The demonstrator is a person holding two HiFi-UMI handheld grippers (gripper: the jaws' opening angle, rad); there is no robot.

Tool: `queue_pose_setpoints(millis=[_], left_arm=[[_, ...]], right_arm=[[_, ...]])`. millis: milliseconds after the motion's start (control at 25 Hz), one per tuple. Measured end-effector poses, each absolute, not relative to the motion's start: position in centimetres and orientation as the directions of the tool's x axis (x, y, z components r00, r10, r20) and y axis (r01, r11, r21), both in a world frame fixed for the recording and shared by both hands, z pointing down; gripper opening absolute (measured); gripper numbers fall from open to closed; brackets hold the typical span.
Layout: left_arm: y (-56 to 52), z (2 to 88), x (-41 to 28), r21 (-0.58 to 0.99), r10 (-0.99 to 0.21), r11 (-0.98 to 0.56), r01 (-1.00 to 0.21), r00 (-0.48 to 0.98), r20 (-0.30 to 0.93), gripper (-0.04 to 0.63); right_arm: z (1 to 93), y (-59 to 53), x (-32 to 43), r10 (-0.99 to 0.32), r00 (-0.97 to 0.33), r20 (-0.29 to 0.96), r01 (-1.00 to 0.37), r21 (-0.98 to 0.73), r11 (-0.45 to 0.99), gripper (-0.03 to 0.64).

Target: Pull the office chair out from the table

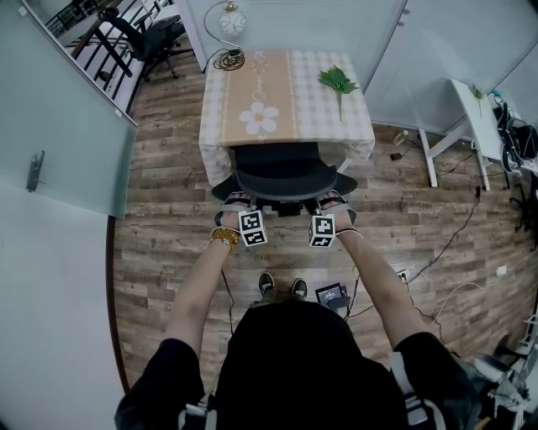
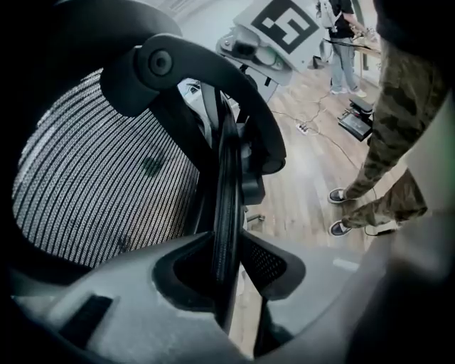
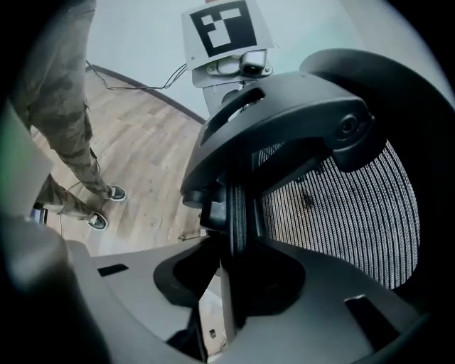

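The left gripper (image 2: 227,249) is clamped on the chair (image 2: 178,64). The thin black rim (image 2: 227,185) of the backrest runs up between its jaws with both pads against it, and the grey mesh (image 2: 92,178) spreads to the left of that rim. The right gripper (image 3: 238,249) grasps the backrest's other rim (image 3: 237,213) in the same way, with the mesh (image 3: 341,213) on its right. Each gripper view also catches the other gripper's marker cube (image 2: 284,21) (image 3: 224,28) past the top of the backrest, and the person's camouflage trousers (image 2: 384,142) and dark shoes (image 3: 99,210) on the wood floor (image 3: 149,156). In the head view both arms reach forward, the left gripper (image 1: 238,201) at the backrest's left side and the right gripper (image 1: 334,201) at its right side. The chair (image 1: 277,176) is tucked in at the near side of the table (image 1: 353,126), its seat under the checked cloth and its backrest just beside the table's edge. On the table lie a runner (image 1: 261,92) with a flower print and a green leaf (image 1: 338,82) near the far right corner. A lamp (image 1: 229,29) stands at the far left corner. A second chair (image 1: 147,38) stands well apart at the upper left, and a white side table (image 1: 471,117) is off to the right, with cables (image 1: 458,231) trailing over the floor near it.
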State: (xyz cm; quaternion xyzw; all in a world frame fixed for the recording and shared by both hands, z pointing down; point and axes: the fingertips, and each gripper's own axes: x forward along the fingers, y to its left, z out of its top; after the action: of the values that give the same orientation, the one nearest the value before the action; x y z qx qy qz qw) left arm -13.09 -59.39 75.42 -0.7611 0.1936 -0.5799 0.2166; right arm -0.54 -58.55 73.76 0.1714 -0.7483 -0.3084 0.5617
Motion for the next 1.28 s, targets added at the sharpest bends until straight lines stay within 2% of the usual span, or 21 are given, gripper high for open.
queue_pose_setpoints(millis=[400, 720, 1280], left_arm=[[-59.2, 75.7, -13.6, -0.546, -0.539, -0.837, -0.041, 0.243, 0.807, 0.107], [-59.0, 75.9, -13.4, -0.535, -0.531, -0.843, -0.050, 0.233, 0.815, 0.106], [-57.5, 76.0, -13.7, -0.528, -0.522, -0.848, -0.040, 0.231, 0.821, 0.106]], right_arm=[[74.1, -58.9, -0.8, -0.612, -0.282, 0.739, 0.076, 0.653, 0.754, 0.078], [74.0, -58.5, -0.8, -0.562, -0.280, 0.778, 0.030, 0.592, 0.805, 0.078], [74.0, -56.4, -1.2, -0.546, -0.304, 0.781, 0.002, 0.574, 0.819, 0.078]])
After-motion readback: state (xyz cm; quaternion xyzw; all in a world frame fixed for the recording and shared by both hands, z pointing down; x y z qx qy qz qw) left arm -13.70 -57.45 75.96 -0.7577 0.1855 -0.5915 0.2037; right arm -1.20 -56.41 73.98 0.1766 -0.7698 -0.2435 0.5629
